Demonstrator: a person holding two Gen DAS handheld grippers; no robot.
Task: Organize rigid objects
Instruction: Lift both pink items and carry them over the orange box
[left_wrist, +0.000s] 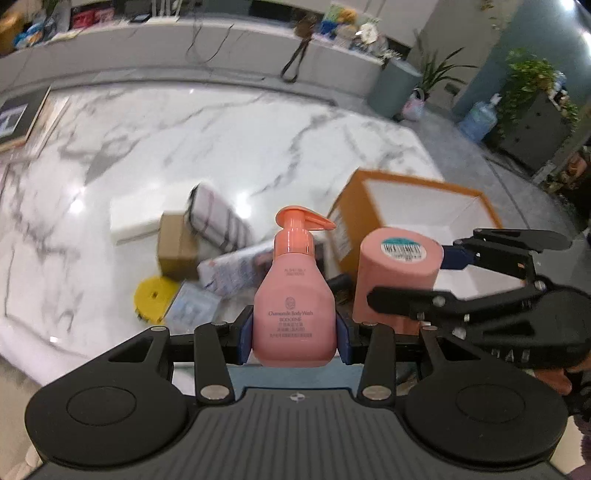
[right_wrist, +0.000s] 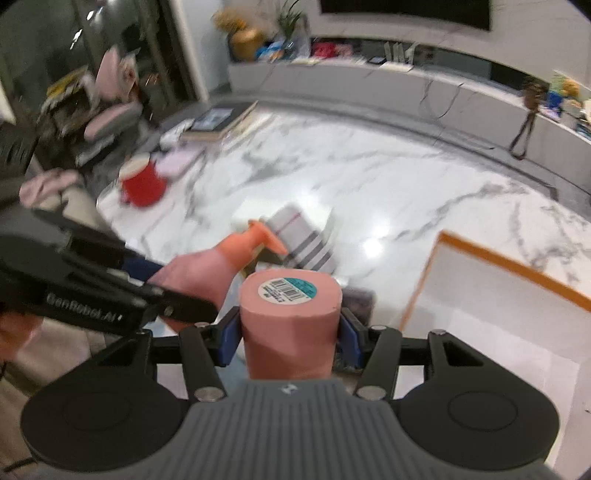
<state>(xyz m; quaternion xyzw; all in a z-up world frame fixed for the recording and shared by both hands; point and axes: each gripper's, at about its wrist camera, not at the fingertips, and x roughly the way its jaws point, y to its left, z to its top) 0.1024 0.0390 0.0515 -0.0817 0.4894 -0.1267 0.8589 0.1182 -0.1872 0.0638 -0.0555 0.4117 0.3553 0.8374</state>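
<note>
My left gripper (left_wrist: 294, 334) is shut on a pink pump bottle of body wash (left_wrist: 294, 310), held upright above the marble table. My right gripper (right_wrist: 290, 334) is shut on a pink cylindrical container (right_wrist: 290, 321) with a barcode sticker on its end. The two grippers are side by side: the right gripper and its cylinder (left_wrist: 397, 277) show at the right of the left wrist view, and the pump bottle (right_wrist: 207, 269) shows at the left of the right wrist view. An orange-edged open box with a white inside (left_wrist: 424, 206) sits just beyond, also in the right wrist view (right_wrist: 491, 295).
On the marble table (left_wrist: 221, 140) lie a brown carton (left_wrist: 177, 247), a striped package (left_wrist: 218, 218), a white block (left_wrist: 136, 218), a yellow disc (left_wrist: 155, 295) and printed packets (left_wrist: 236, 269). A red mug (right_wrist: 142, 182) and books (right_wrist: 218, 123) sit at the far left.
</note>
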